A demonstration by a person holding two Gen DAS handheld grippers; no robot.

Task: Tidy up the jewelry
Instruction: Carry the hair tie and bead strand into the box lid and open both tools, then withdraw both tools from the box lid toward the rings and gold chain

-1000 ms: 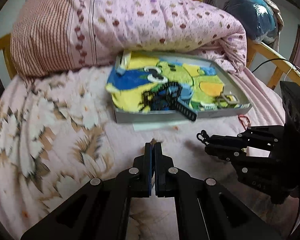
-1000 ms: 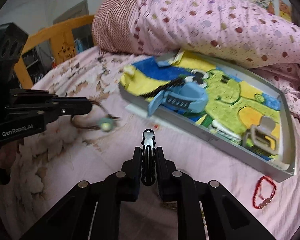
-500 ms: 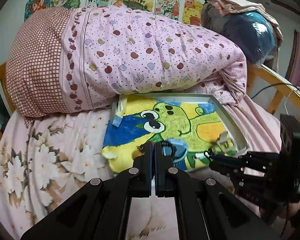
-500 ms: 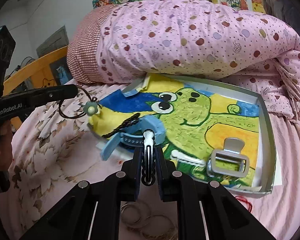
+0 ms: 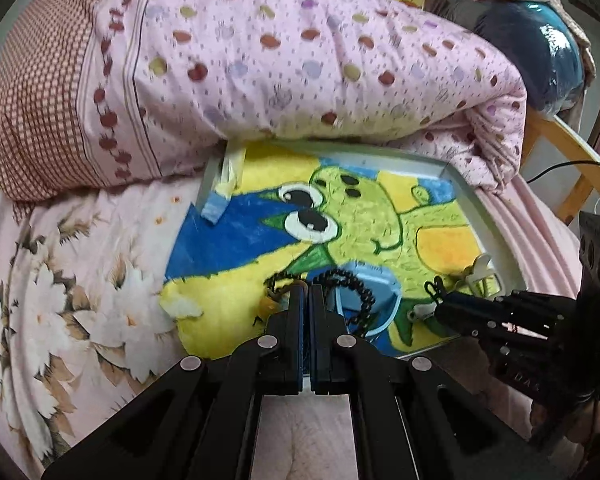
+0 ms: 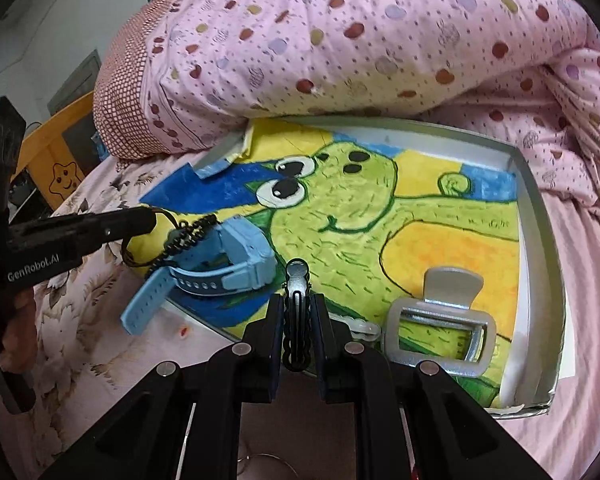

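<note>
Both grippers have closed in over the tray (image 6: 536,216) — left gripper (image 5: 305,293) pinching a cord bracelet (image 6: 140,252), right gripper (image 6: 297,300) pinching a hair clip (image 6: 297,312); watch (image 6: 228,264) and claw clip (image 6: 440,328) already inside, these two left.

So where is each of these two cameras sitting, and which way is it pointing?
Left wrist: rides on the left gripper, looking along its shut fingers at the tray; the right gripper shows at right.
Right wrist: rides on the right gripper, shut on a black hair clip, facing the same tray; the left gripper and a hand show at left.
Shared: tray, blue watch, quilt.
</note>
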